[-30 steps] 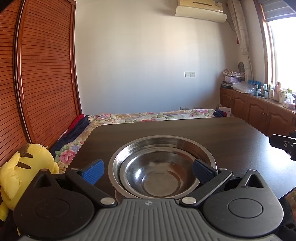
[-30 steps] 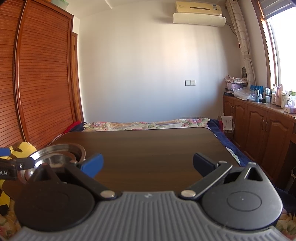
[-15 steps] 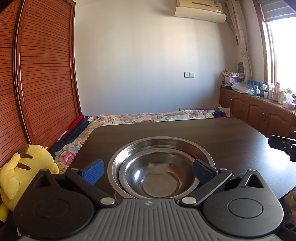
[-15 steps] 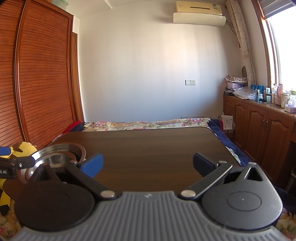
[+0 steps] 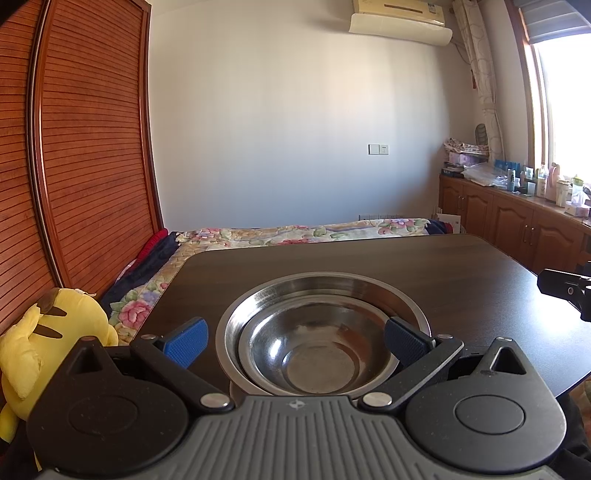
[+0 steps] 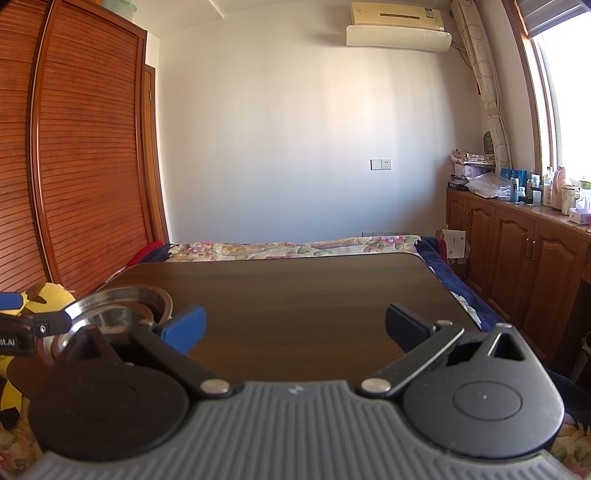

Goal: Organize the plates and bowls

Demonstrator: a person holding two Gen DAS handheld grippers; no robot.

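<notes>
Dark wood-grain table [image 5: 424, 266] fills the foreground of a bedroom, with a floral bedspread [image 5: 295, 234] beyond its far edge, a louvred wooden wardrobe [image 5: 85, 155] to the left and a white wall carrying an air conditioner [image 5: 400, 18]. Along the right wall runs a low wooden cabinet [image 6: 517, 251] crowded with bottles under the window.

Near the table's front left corner sit two stainless steel bowls, nested: the smaller bowl [image 5: 317, 350] rests inside the larger bowl [image 5: 321, 286], whose rim stands out all round it. The left gripper [image 5: 295, 341] hangs just at the near side of this stack with its fingers spread wide, the left blue pad [image 5: 186, 341] outside the larger bowl's rim and the right pad [image 5: 404, 339] over its right rim; whether either pad touches metal cannot be told.

The right gripper [image 6: 295, 326] is over the bare front middle of the table, its fingers likewise wide apart and holding nothing. In its view the bowl stack [image 6: 122, 306] lies off to the left. A yellow plush toy [image 5: 48, 332] sits off the table's left edge.
</notes>
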